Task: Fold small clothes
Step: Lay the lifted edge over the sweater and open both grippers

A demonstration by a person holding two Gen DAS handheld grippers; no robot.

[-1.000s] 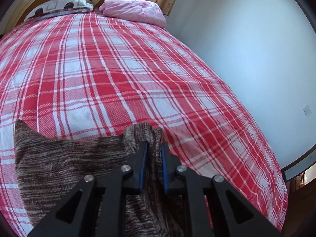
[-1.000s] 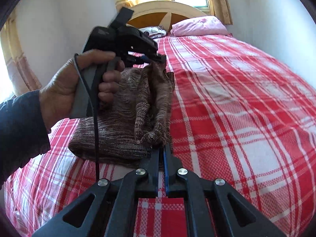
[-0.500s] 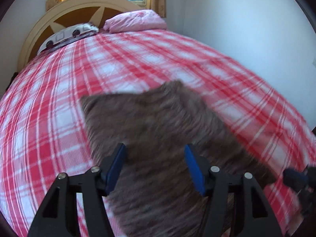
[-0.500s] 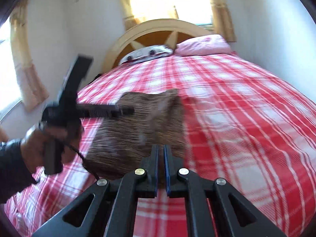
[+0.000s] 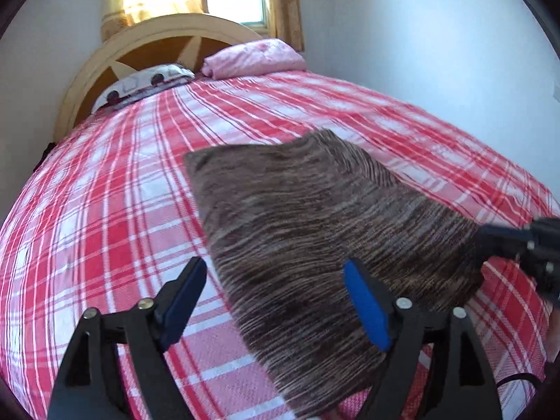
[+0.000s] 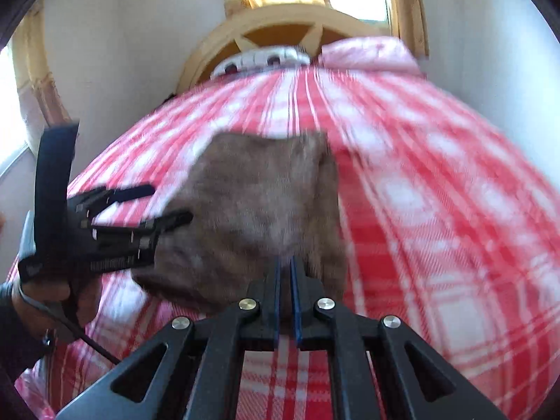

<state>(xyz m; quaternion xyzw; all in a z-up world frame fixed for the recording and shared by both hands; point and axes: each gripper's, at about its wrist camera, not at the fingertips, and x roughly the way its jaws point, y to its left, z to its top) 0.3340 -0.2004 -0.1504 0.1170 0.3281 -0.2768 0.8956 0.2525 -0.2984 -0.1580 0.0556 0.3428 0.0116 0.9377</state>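
Note:
A brown knit garment (image 5: 308, 231) lies folded flat on the red plaid bed (image 5: 105, 210). My left gripper (image 5: 274, 262) hovers over its near left edge. Its jaws are opening wide, the cloth lies below them, and the blue pads (image 5: 364, 301) do not press it. In the right wrist view the left gripper (image 6: 168, 203) sits at the left side of the garment (image 6: 259, 210), held by a hand (image 6: 38, 294). My right gripper (image 6: 287, 262) is shut on the garment's near edge. From the left wrist view the right gripper (image 5: 484, 239) pinches the right corner.
A pink pillow (image 5: 255, 57) and a patterned pillow (image 5: 140, 84) lie against the round wooden headboard (image 5: 157, 35) at the far end. A white wall (image 5: 437, 52) runs along the bed's right side. The bedspread (image 6: 437, 210) stretches wide to the right of the garment.
My left gripper let go of the garment, opened wide and drew back to its left side. The cloth dropped from a raised bunch to a flat fold. The right gripper stayed shut and rose slightly.

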